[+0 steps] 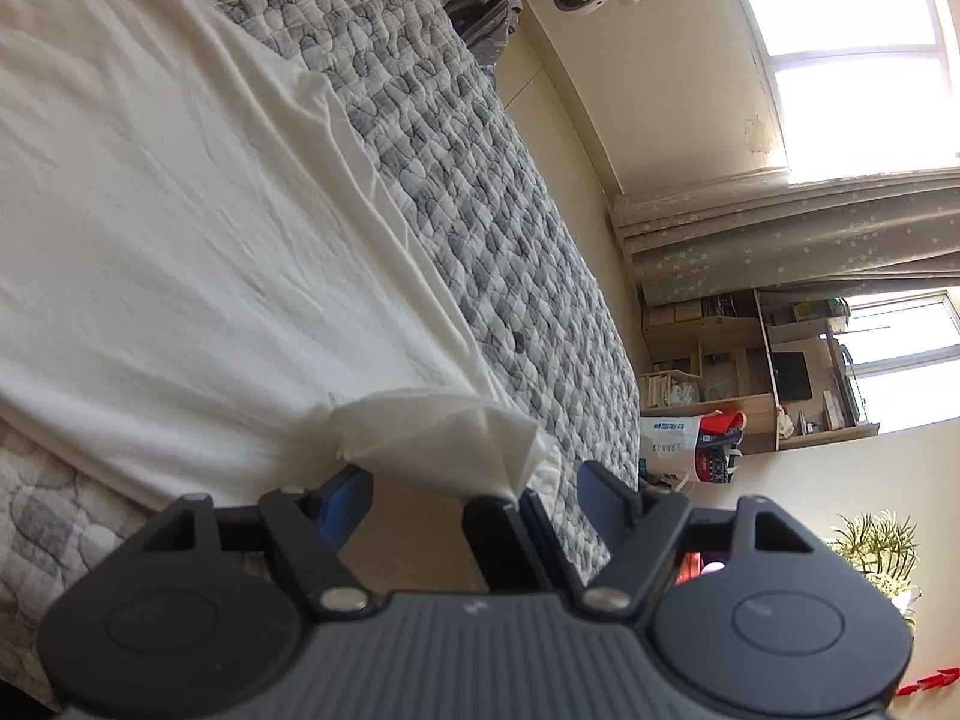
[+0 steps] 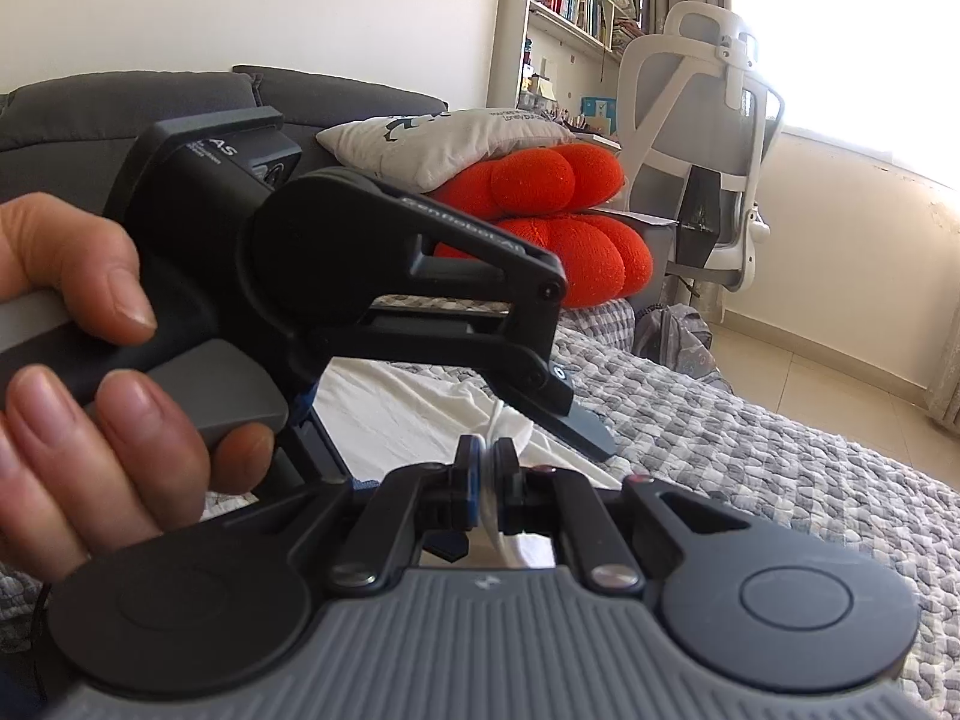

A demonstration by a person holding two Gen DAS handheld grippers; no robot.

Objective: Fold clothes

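One white shirt (image 1: 180,228) lies soft and wrinkly on the gray quilt (image 1: 456,180). I see my right gripper (image 2: 489,468) pinching its corner at six o'clock. My left gripper (image 1: 474,489) stands apart around that corner.

white garment (image 1: 180,228) cut off at left, window (image 2: 852,30) overexposed

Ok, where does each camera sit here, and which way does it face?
Left wrist: on the left gripper, rolled sideways, looking along the white garment on the grey quilt toward the window; own open fingers show.
Right wrist: on the right gripper, shut on the garment's corner, facing the orange cushion and office chair; a hand holding the left gripper shows.
Shared: garment, quilt, cushion, chair, both grippers.
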